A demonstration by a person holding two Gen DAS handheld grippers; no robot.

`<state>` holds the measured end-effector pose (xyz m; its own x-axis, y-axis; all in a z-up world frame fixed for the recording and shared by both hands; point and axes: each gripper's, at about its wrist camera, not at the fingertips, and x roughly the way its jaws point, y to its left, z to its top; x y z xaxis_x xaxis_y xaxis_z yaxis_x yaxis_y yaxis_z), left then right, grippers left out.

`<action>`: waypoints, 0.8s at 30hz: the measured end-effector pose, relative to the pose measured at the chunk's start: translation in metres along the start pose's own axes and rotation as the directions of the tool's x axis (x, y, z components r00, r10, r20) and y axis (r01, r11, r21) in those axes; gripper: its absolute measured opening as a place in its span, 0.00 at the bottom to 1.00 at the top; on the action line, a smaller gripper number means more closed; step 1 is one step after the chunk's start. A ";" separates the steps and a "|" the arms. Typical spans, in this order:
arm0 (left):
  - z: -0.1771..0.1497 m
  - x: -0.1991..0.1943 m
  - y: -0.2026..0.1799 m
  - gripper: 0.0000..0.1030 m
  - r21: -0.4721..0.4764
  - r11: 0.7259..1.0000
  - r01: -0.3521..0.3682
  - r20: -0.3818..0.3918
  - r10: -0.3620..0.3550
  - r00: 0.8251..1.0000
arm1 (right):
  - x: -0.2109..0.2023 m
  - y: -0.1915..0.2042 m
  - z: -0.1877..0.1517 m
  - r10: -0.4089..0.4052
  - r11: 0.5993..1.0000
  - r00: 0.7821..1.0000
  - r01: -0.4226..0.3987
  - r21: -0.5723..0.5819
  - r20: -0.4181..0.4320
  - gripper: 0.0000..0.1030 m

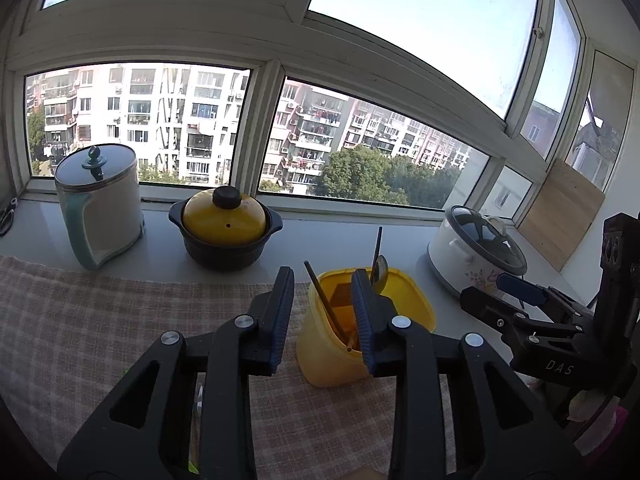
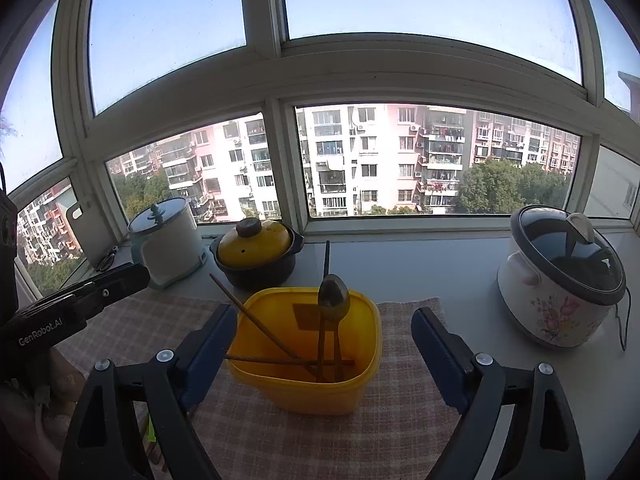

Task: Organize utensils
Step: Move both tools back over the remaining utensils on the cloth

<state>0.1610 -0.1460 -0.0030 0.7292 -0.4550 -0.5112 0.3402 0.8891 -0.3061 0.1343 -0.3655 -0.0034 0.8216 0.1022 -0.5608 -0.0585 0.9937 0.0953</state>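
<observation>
A yellow plastic container (image 2: 308, 384) stands on a checked cloth (image 2: 168, 320). It holds several brown chopsticks (image 2: 260, 322) and a spoon (image 2: 333, 292) with its bowl up. The container also shows in the left wrist view (image 1: 332, 364) with a chopstick (image 1: 324, 300) and the spoon (image 1: 379, 270). My right gripper (image 2: 324, 312) is open and empty, its fingers either side of the container. My left gripper (image 1: 322, 276) is open and empty, just left of the container; it shows at the left edge of the right wrist view (image 2: 100, 288). The right gripper appears in the left wrist view (image 1: 504, 284).
On the windowsill stand a white kettle (image 1: 100, 208), a black pot with a yellow lid (image 1: 224, 228) and a white rice cooker (image 1: 476, 256). A wooden board (image 1: 564, 212) leans at the right. Scissors (image 2: 106, 260) lie at the far left. Window panes run behind.
</observation>
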 end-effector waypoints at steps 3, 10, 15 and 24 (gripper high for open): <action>-0.004 -0.009 0.009 0.42 0.008 1.000 -0.016 0.000 0.016 1.000 | -0.002 0.010 -0.005 -0.007 1.000 1.000 0.007 0.003 -0.003 0.92; -0.011 -0.028 0.036 0.58 0.010 0.999 -0.042 -0.001 0.042 0.999 | -0.006 0.033 -0.016 -0.021 1.000 1.000 0.021 0.016 -0.017 0.92; -0.018 -0.038 0.057 0.58 0.006 0.998 -0.070 -0.015 0.070 0.997 | -0.007 0.053 -0.023 -0.008 1.000 0.999 0.008 0.006 -0.037 0.92; -0.032 -0.045 0.099 0.58 -0.024 0.992 -0.123 -0.060 0.122 0.991 | -0.005 0.087 -0.038 -0.004 0.999 0.999 0.003 -0.037 -0.037 1.00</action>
<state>0.1430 -0.0393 -0.0357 0.7282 -0.3457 -0.5917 0.2338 0.9370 -0.2597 0.1041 -0.2777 -0.0235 0.8001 0.0996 -0.5915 -0.0769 0.9950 0.0635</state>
